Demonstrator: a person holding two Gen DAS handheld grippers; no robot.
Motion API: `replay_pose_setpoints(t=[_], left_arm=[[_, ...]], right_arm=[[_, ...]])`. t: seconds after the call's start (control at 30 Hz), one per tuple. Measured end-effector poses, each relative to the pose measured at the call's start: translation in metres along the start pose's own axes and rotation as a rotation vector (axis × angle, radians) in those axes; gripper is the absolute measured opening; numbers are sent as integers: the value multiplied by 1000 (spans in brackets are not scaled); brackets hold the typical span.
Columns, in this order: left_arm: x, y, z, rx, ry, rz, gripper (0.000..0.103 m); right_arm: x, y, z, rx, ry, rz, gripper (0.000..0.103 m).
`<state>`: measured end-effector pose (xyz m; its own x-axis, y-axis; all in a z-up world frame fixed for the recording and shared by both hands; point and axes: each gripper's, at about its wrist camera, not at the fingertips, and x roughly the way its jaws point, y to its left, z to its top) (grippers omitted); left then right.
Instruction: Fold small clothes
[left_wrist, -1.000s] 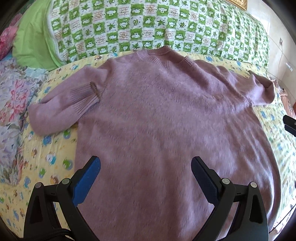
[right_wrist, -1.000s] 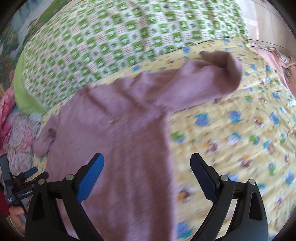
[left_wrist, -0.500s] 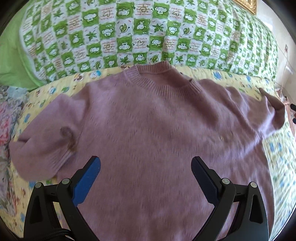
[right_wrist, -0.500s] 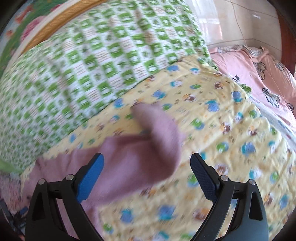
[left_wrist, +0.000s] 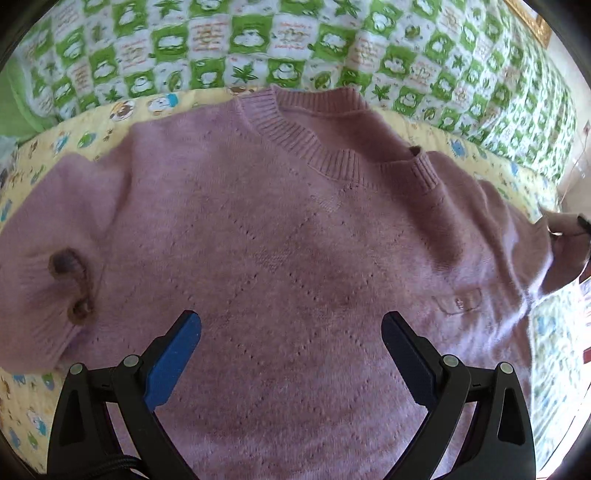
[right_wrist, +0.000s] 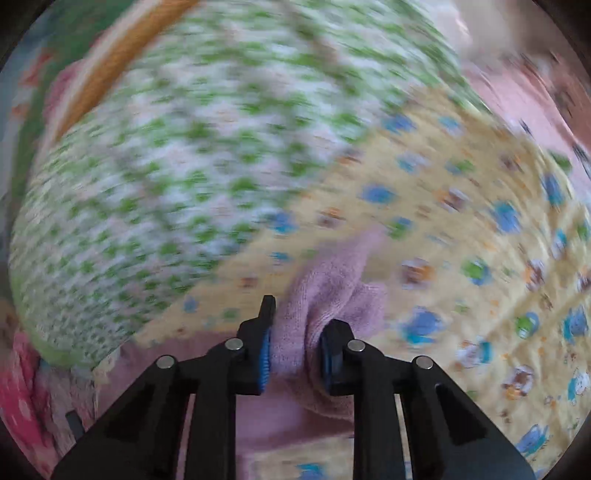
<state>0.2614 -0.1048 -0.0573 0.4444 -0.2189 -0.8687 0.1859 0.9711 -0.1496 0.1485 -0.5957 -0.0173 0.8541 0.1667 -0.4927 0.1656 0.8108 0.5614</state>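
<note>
Soft mauve knit, the sweater (left_wrist: 295, 240) looks light and floppy; right gripper (right_wrist: 295, 354) is closing on its sleeve cuff (right_wrist: 332, 291), left gripper (left_wrist: 291, 332) gapes empty.

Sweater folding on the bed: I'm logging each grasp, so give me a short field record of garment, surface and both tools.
garment: mauve knit sweater, spread front up, collar toward the green checked quilt
surface: yellow cartoon-print sheet
left sleeve: folded in over the body, cuff showing
left tool: open, over the sweater's chest, holding nothing
right tool: jaws closing, sleeve end bunched between the pads
right view: motion-blurred
</note>
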Motion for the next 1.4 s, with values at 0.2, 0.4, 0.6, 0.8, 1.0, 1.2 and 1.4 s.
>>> replay_pose_setpoints(t=[0.2, 0.4, 0.6, 0.8, 1.0, 1.2, 1.4], left_arm=[[-30, 21, -16, -52, -21, -49, 99], [-35, 43, -34, -94, 19, -86, 99], [-7, 41, -32, -154, 86, -148, 99], [35, 10, 9, -156, 121, -175, 97], [38, -23, 33, -21, 63, -152, 8], [-35, -8, 20, -19, -99, -219, 5], [-49, 52, -9, -91, -102, -139, 5]], right_arm=[[10, 189, -80, -493, 114, 285, 78], [49, 192, -139, -414, 286, 282, 91], [46, 148, -130, -290, 262, 179, 91], [30, 127, -122, -247, 219, 143, 91], [27, 111, -114, -192, 180, 84, 91], [21, 83, -101, -100, 132, -8, 91], [38, 68, -92, -82, 143, -80, 91]])
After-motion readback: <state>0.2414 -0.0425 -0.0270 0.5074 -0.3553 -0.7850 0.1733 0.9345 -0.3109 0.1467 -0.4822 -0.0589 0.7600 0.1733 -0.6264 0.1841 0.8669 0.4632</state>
